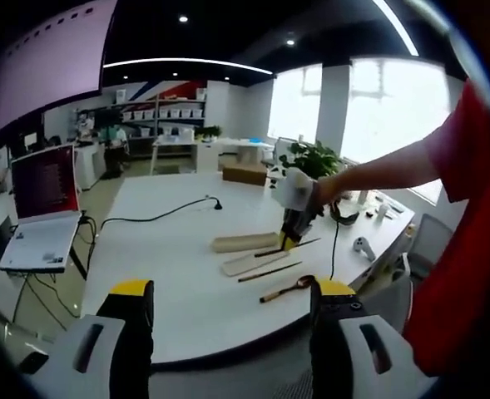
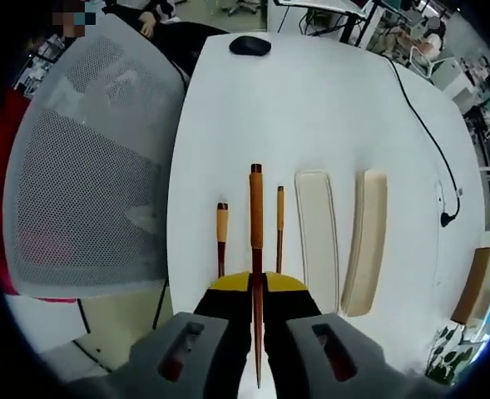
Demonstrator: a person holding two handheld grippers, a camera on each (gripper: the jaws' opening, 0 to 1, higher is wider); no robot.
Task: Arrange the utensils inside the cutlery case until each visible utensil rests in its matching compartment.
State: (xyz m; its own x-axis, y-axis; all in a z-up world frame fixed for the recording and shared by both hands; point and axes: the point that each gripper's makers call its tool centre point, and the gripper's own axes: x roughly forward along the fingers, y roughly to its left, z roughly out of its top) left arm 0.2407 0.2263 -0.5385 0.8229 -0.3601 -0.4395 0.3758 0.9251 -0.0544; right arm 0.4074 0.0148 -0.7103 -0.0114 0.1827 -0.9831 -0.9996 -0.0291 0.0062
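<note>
The right gripper [image 2: 257, 293] is clamping a slim reddish-brown wooden chopstick [image 2: 255, 218] mid-shaft, above the white table [image 2: 328, 108], left of the cream oblong cutlery case [image 2: 318, 237] and its lid [image 2: 367, 241]. The chopstick is judged light, stiff and liable to pivot; a firm central pinch suits it. The left gripper [image 1: 232, 299] is hanging wide open, holding nothing, well short of the table.

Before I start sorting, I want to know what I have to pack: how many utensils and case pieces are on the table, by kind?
Chopsticks: 2, one gripped, one lying free
Spoon: 1
Case halves: 2, the open tray and the lid
Total: 5
</note>
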